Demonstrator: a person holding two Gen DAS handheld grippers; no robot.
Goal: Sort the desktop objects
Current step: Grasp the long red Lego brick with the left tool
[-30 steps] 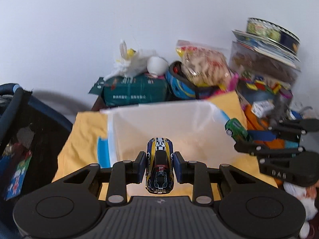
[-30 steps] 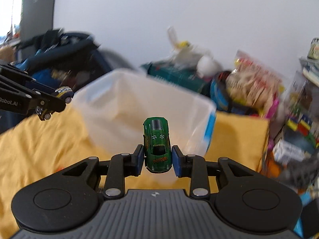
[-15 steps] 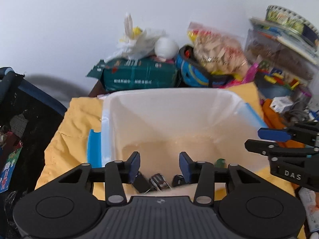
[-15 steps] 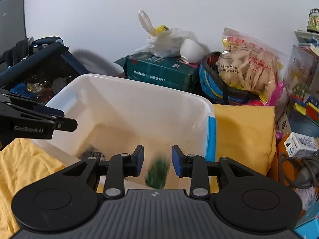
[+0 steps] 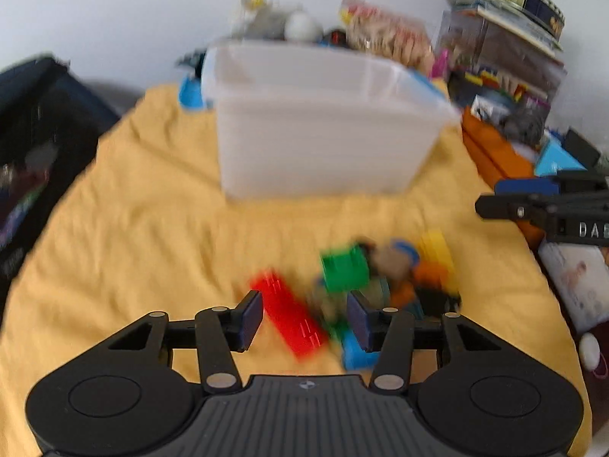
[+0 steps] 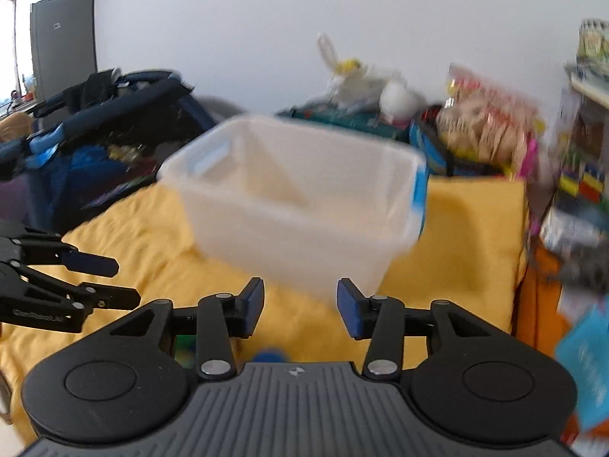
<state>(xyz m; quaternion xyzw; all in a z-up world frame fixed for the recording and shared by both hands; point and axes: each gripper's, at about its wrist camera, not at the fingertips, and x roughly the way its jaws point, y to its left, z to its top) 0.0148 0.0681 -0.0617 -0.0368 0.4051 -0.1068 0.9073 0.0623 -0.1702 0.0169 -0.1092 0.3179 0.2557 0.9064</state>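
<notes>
- Currently: left gripper (image 5: 304, 318) fingers (image 5: 249, 314) parted, just widened, empty, poised over the red brick (image 5: 289, 316).
- Right gripper (image 6: 300, 306) fingers (image 6: 348, 312) likewise parted, just widened, nothing between.
- Red brick: judged light, rigid, smooth plastic; best taken across the narrow sides, mid-length.
- Heaped just beside: green brick (image 5: 344, 270), yellow brick (image 5: 436, 251), other blurred pieces.
- Beyond: translucent bin (image 5: 323, 129), well apart.
- Underneath: yellow cloth (image 5: 152, 228), soft, wrinkled; likely to let pieces tilt.
- Around: cluttered room, white wall.
</notes>
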